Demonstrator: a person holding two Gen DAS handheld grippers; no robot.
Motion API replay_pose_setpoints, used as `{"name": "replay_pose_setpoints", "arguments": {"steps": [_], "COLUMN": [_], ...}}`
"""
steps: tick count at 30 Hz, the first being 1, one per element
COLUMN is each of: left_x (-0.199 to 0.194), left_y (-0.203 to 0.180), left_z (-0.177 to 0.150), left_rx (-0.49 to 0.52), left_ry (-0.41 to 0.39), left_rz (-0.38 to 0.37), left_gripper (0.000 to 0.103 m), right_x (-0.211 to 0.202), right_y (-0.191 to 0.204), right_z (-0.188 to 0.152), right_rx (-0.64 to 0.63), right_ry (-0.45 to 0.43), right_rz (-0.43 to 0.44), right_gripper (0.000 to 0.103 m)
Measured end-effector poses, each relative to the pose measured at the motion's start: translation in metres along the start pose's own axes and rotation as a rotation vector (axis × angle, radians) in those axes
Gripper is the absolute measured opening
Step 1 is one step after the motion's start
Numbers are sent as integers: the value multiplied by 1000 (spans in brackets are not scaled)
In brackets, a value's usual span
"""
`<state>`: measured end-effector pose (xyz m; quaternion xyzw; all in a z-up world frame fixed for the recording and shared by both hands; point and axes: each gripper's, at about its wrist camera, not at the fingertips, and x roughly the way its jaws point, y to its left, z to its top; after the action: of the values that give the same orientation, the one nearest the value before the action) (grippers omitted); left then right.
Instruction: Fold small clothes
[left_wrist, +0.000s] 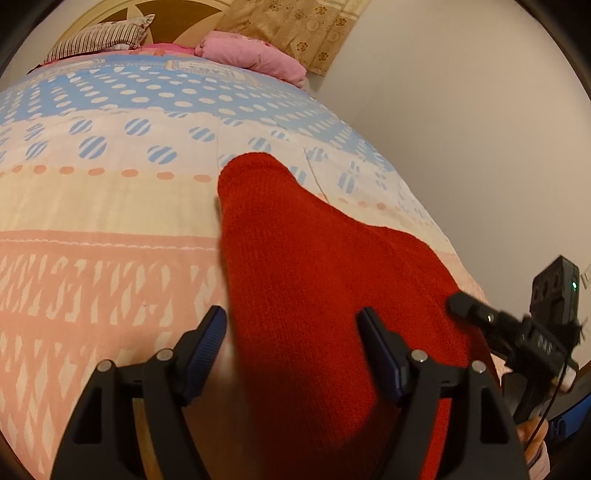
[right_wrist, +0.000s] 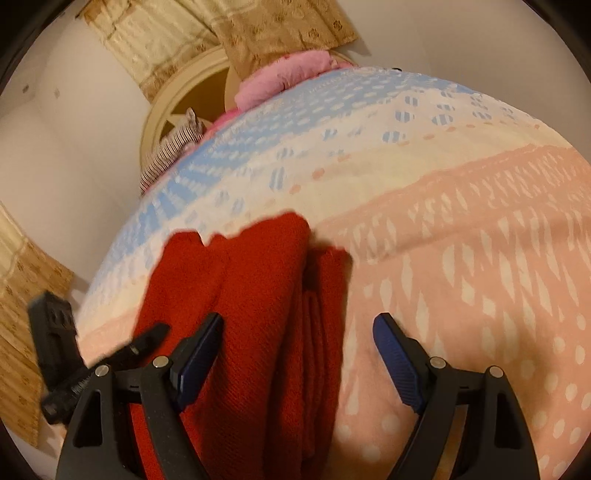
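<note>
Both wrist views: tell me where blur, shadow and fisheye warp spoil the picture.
Left wrist view: the red garment blurs close to the lens and darkens between the fingers; the bedspread bulges. Right wrist view: the garment's far edge smears, shadow falls right of it, the bed curves hard, and the frame corners go black.

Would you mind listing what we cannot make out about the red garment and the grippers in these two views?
- Red garment: its near end is cut off by the bottom edge in both views, so its type is unclear.
- Left wrist view: the right gripper is blurred and partly cut off; its opening is unreadable.
- Right wrist view: layers inside the folds are hidden in shadow.
</note>
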<state>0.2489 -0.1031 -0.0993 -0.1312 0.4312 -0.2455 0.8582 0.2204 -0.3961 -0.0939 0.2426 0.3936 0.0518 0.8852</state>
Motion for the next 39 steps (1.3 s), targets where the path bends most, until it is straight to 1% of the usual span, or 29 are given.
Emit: {"name": "replay_pose_setpoints", "arguments": {"steps": [1,3,7,13,14,15,16,17,18,21,22,24,27,30,33,39], "left_x": [0,3,7,10,9,9,10,10,10,10,10,8,3,-8,-24,-68], "left_y": [0,-1,-4,-4,-4,-4,-4,-4,-3,-3,-4,-6,-9,-21,-35,-59], "left_z": [1,3,7,6,6,6,6,6,7,7,7,6,7,4,-2,-11], "left_rx": [0,4,16,26,26,26,27,27,25,20,23,32,41,95,158,220], "left_ry": [1,4,6,-5,-6,-9,-9,-8,-8,-14,-15,-20,-29,-38,-62,-136], "left_rz": [0,1,5,-3,-5,-11,-23,-37,-46,-54,-53,-48,-27,16,50,70], "left_gripper": [78,79,81,80,78,72,68,61,58,51,50,44,37,35,34,33], "right_x": [3,15,25,32,33,34,34,35,35,35,34,33,28,14,-8,-59], "right_y": [-2,-5,11,13,15,18,21,24,27,32,33,36,50,70,85,122], "right_z": [3,5,4,6,5,5,4,4,3,2,1,0,-2,-9,-16,-34], "right_rx": [15,31,-71,-103,-119,-133,-145,-160,-175,-193,-196,-206,-255,-311,-336,-372], "right_ry": [1,39,49,53,53,52,52,51,49,41,36,32,22,-10,-55,-163], "right_rz": [0,-10,-70,-60,-63,-66,-61,-50,-48,-53,-55,-68,-125,-193,-211,-232], "right_gripper": [83,83,84,83,82,75,64,60,53,49,47,45,39,36,36,36]}}
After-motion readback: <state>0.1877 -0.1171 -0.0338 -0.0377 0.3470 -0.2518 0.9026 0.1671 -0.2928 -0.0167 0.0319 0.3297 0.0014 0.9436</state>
